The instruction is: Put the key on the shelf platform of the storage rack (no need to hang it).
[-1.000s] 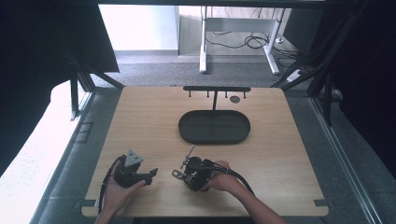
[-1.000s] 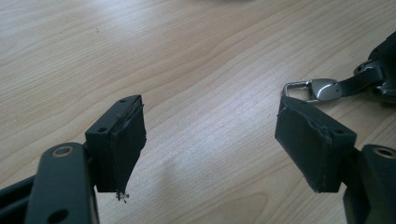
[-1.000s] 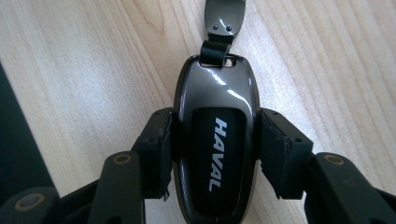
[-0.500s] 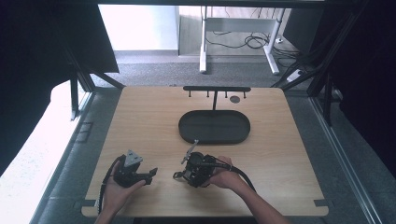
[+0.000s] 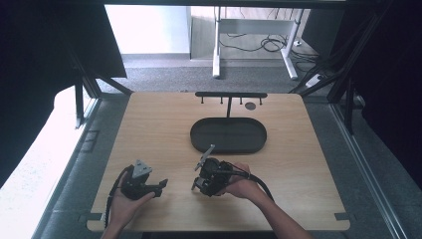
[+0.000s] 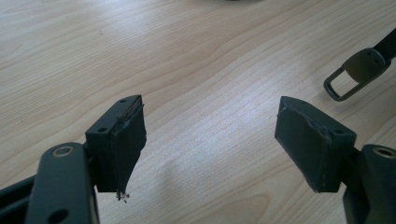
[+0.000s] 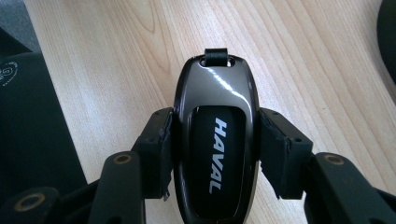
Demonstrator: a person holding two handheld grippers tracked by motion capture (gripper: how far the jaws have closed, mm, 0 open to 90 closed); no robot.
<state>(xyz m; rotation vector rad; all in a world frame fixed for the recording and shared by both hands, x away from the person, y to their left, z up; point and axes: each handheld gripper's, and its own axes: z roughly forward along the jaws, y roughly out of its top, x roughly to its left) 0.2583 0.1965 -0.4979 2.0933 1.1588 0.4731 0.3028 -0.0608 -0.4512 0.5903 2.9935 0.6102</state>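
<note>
Right gripper covers the key fob flanks (strap mostly hidden).

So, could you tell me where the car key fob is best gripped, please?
Across its two long sides at mid-body, as the right gripper holds it now. The key fob is a smooth, glossy oval, narrowest side to side, so the pads seat there. Come from the end opposite the strap loop, leaving the loop free.
</note>
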